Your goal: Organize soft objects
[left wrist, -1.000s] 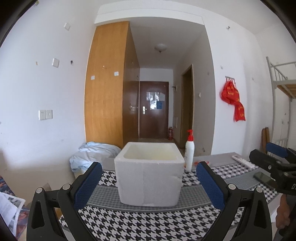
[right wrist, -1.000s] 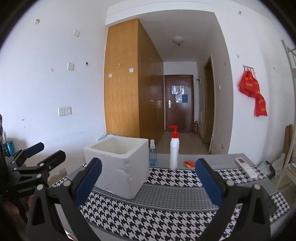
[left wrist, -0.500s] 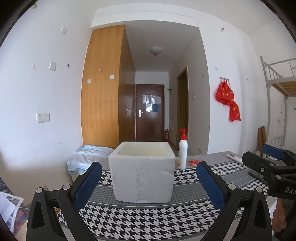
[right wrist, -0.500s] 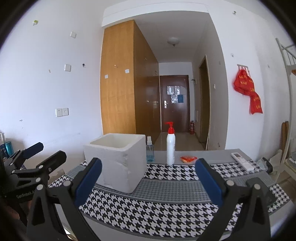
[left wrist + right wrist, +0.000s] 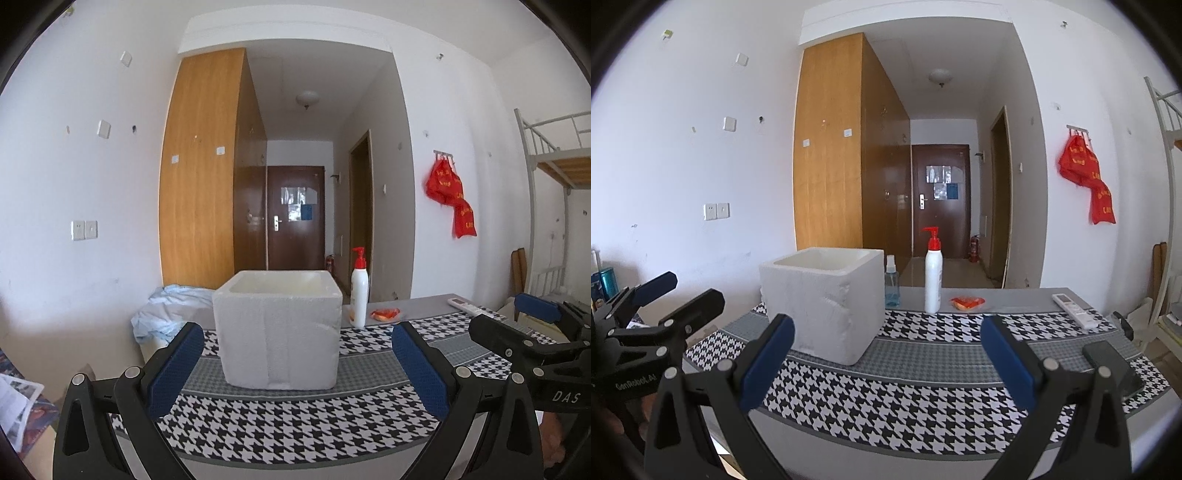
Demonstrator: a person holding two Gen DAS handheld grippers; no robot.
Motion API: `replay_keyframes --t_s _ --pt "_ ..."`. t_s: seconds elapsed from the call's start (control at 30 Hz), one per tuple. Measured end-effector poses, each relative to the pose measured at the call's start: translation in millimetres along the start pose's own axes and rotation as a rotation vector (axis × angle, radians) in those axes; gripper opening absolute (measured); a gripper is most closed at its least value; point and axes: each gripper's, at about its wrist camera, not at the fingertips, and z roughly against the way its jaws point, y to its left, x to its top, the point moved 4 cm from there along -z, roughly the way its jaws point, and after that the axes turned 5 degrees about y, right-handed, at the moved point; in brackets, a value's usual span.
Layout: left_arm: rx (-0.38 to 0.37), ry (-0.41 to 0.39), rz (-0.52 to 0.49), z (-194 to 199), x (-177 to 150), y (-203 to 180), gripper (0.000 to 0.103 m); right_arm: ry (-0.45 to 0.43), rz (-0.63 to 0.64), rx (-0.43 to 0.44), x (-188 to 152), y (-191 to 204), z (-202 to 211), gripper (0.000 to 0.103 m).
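A white foam box (image 5: pixel 279 332) (image 5: pixel 827 306) stands open-topped on the houndstooth table cloth (image 5: pixel 295 417), straight ahead in the left wrist view. What lies inside it is hidden. My left gripper (image 5: pixel 295 369) is open and empty in front of the box, near the table's front edge; the right wrist view shows it at the left (image 5: pixel 679 291). My right gripper (image 5: pixel 886 362) is also open and empty, to the right of the box; it shows at the right in the left wrist view (image 5: pixel 517 317). A small red-orange soft item (image 5: pixel 968 302) (image 5: pixel 385 314) lies at the table's back.
A white pump bottle with a red top (image 5: pixel 933 273) (image 5: pixel 359 290) and a small blue spray bottle (image 5: pixel 891 282) stand behind the box. A white remote (image 5: pixel 1075 310) and a dark phone (image 5: pixel 1112 365) lie at the right. Crumpled pale blue cloth (image 5: pixel 166 310) sits left of the table.
Both cameras have drawn back and risen a little, so the box looks smaller and more of the cloth shows. Both grippers stay open.
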Motion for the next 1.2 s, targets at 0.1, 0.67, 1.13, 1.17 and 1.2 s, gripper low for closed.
replay_keyframes --t_s 0.1,0.67,1.13,1.17,1.2 --pt "0.005 0.003 0.005 2.2 -1.1 2.0 0.102 0.009 0.001 0.007 -2.1 0.7 -1.2 0.102" --pt "0.004 0.041 0.008 -0.1 -12.1 2.7 0.102 0.018 -0.029 0.026 -5.4 -0.1 -2.8 0.102" --pt "0.015 0.051 0.002 -3.5 -13.8 3.6 0.102 0.028 0.001 0.03 -8.9 2.4 -4.7 0.102" --pt "0.014 0.053 -0.005 -3.8 -13.8 2.1 0.102 0.03 0.001 0.03 -8.7 2.4 -5.1 0.102" --pt "0.012 0.052 -0.006 -3.9 -13.5 2.2 0.102 0.031 0.003 0.031 -8.8 3.0 -5.0 0.102"
